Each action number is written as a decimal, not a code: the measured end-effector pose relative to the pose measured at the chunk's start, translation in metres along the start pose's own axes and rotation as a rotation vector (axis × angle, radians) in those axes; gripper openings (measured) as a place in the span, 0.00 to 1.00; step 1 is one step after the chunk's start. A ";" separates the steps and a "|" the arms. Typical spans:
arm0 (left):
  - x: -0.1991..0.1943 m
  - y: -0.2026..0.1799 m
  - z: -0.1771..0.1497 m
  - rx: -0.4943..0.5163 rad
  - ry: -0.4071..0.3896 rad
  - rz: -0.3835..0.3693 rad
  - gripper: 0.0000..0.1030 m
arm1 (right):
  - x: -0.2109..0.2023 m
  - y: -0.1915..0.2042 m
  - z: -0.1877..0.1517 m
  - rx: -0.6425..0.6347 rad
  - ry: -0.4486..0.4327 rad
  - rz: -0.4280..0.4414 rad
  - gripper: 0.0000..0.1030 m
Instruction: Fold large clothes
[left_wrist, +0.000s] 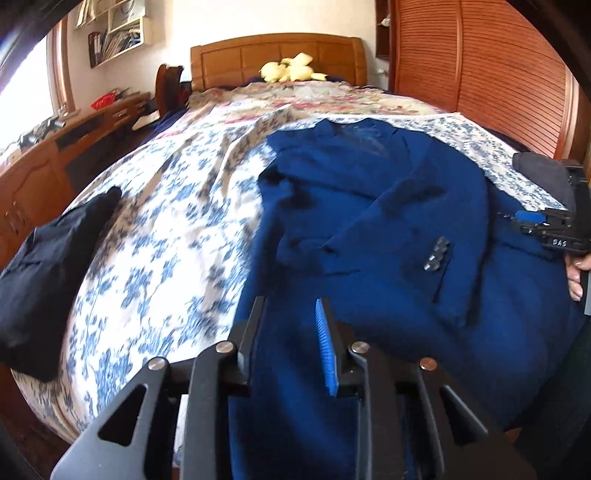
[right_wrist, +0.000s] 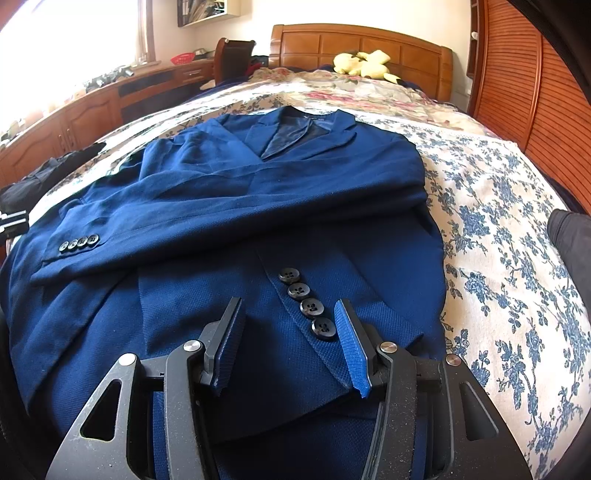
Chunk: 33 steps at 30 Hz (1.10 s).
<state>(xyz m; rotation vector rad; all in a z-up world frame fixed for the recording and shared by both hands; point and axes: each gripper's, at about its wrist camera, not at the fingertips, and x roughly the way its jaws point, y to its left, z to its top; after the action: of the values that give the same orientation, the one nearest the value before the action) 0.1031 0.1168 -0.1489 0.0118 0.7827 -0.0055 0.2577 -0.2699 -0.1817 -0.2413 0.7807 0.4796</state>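
Room: bedroom, with a bed (right_wrist: 517, 229) under a blue-flowered quilt as the working surface; wooden headboard (right_wrist: 369, 44) at the far end, slatted wardrobe doors (left_wrist: 491, 74) to the right.
Left tool (left_wrist: 291, 314): jaws parted with a gap between the pads, gripping nothing; blue cloth lies just beneath and ahead of them, apparently untouched by the pads.
Right tool (right_wrist: 288, 314): jaws half apart, hanging over the near cuff; nothing pressed between the pads.
Blue jacket (right_wrist: 258, 206): directly under and ahead of both tools, spread face-up on the quilt, collar (right_wrist: 295, 125) toward the headboard.
Near sleeve: its cuff with four buttons (right_wrist: 308, 308) lies between the right tool's fingers, laid along the front panel.
Far sleeve (right_wrist: 184, 221): crossed over the chest beyond the tool, cuff buttons (right_wrist: 79, 242) off to the left; likely tucked inward so the body can be folded narrow.
Stage (judged): sleeves are in, hem fold not yet made.
Dark garment (left_wrist: 48, 266): well left of the left tool, folded on the bed's edge, probably set aside as finished.
Yellow plush toy (right_wrist: 364, 61): farthest, against the headboard.
Containers: wall shelf (left_wrist: 118, 33) holding files or papers; red basket (right_wrist: 183, 58) on the far desk (right_wrist: 92, 103), contents unclear.
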 end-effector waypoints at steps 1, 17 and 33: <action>0.001 0.003 -0.003 -0.008 0.004 0.004 0.24 | 0.000 0.000 0.000 0.001 0.000 0.000 0.50; 0.010 0.033 -0.018 -0.058 0.030 0.000 0.32 | -0.005 -0.006 -0.002 0.029 -0.010 -0.004 0.52; 0.013 0.039 -0.020 -0.052 0.037 -0.001 0.37 | -0.087 -0.043 -0.058 0.073 0.053 -0.124 0.61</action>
<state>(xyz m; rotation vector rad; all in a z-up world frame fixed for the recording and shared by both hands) 0.0989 0.1565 -0.1717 -0.0376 0.8192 0.0145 0.1902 -0.3579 -0.1574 -0.2339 0.8278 0.3280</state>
